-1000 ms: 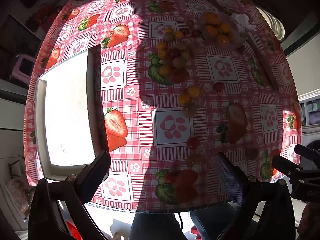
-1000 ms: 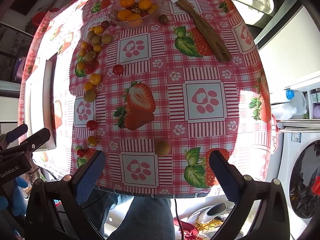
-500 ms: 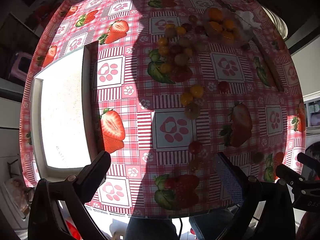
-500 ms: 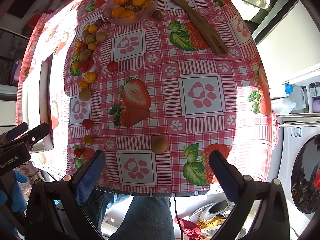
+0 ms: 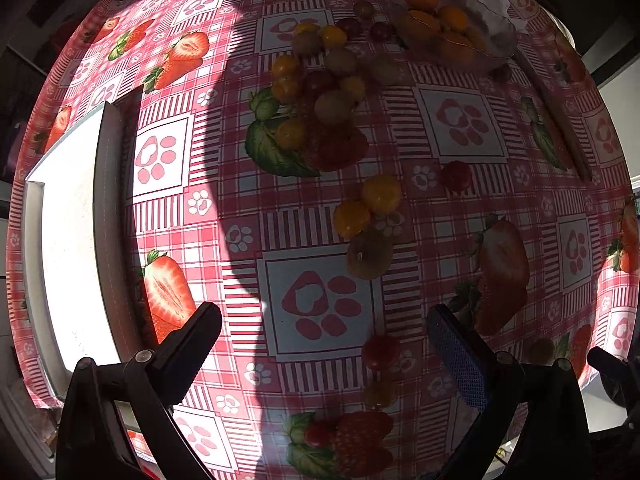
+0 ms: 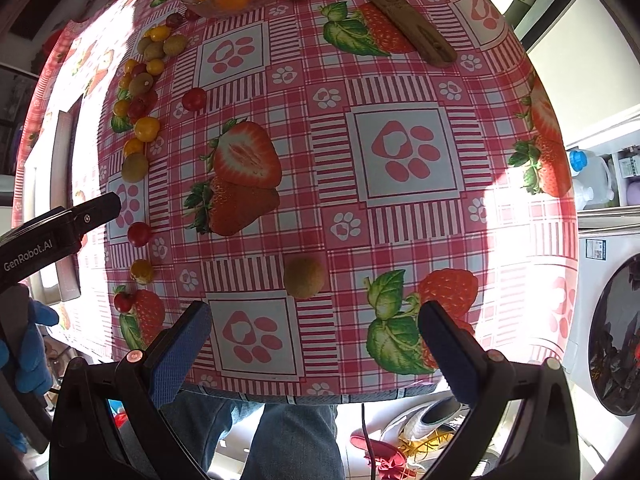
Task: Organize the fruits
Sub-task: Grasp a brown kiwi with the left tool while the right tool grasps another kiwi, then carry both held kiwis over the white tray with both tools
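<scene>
Small fruits lie scattered on a strawberry-print tablecloth. In the left wrist view my left gripper (image 5: 322, 332) is open above a paw-print square; a red tomato (image 5: 380, 352) sits just ahead between its fingers, with a kiwi (image 5: 369, 254) and yellow tomatoes (image 5: 381, 195) farther off. A glass bowl of oranges (image 5: 448, 32) stands at the far right. In the right wrist view my right gripper (image 6: 314, 330) is open, with a lone kiwi (image 6: 304, 278) just ahead of its fingers. The fruit line (image 6: 138, 92) runs along the left.
A white tray (image 5: 68, 240) lies at the table's left. A wooden spatula (image 6: 394, 12) lies at the far right. The table's near edge (image 6: 304, 394) is right under my right gripper, with a person's legs and a washing machine (image 6: 616, 340) beyond.
Both grippers have moved forward and lower toward the table, so the fruits look larger and nearer. Both stay open; nothing was picked up.
</scene>
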`<state>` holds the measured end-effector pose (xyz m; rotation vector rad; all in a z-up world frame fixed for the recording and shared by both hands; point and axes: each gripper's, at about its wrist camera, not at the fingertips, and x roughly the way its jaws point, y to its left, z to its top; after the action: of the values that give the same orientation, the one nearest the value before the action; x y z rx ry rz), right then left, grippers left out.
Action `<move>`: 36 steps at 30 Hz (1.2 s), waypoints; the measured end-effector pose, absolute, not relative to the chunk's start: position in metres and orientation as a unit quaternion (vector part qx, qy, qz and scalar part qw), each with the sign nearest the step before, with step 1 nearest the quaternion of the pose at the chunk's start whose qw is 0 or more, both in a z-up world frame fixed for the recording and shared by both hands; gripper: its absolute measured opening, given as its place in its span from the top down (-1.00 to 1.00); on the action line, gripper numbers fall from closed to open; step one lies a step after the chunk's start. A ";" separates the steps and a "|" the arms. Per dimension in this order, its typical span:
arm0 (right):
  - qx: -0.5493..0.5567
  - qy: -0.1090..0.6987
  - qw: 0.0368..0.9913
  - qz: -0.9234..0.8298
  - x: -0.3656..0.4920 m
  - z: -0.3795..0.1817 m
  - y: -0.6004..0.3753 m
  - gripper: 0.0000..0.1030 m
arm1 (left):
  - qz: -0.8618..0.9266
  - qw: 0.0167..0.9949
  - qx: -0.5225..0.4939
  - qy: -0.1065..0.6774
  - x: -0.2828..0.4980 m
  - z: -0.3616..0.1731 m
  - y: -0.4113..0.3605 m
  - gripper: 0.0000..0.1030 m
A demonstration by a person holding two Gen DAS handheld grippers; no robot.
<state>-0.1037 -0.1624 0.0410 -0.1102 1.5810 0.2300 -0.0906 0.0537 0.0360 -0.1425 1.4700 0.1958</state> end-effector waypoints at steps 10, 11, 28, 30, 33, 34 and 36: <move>-0.059 0.721 0.682 0.109 -0.105 0.008 -0.139 -0.55 | 0.091 0.731 -0.074 0.672 -0.073 0.013 0.052 -0.55; -0.053 0.723 0.679 0.115 -0.108 0.002 -0.137 -0.47 | 0.091 0.732 -0.074 0.672 -0.073 0.012 0.052 -0.37; -0.020 0.705 0.702 0.101 -0.090 0.029 -0.150 0.45 | 0.071 0.754 -0.101 0.645 -0.082 0.040 0.077 0.45; -0.015 0.703 0.703 0.104 -0.088 0.035 -0.149 0.45 | 0.076 0.757 -0.108 0.640 -0.088 0.049 0.087 0.45; -0.016 0.699 0.706 0.114 -0.085 0.045 -0.150 0.45 | 0.086 0.761 -0.122 0.631 -0.098 0.060 0.105 0.44; -0.020 0.697 0.707 0.118 -0.086 0.049 -0.146 0.45 | 0.090 0.762 -0.128 0.628 -0.102 0.063 0.111 0.45; -0.031 0.693 0.709 0.127 -0.083 0.056 -0.135 0.45 | 0.097 0.761 -0.135 0.627 -0.110 0.063 0.120 0.45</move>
<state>-0.0827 -0.1346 0.0556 -0.0681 1.5395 0.2829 -0.1104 0.1201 0.0632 -0.2941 1.3650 0.2109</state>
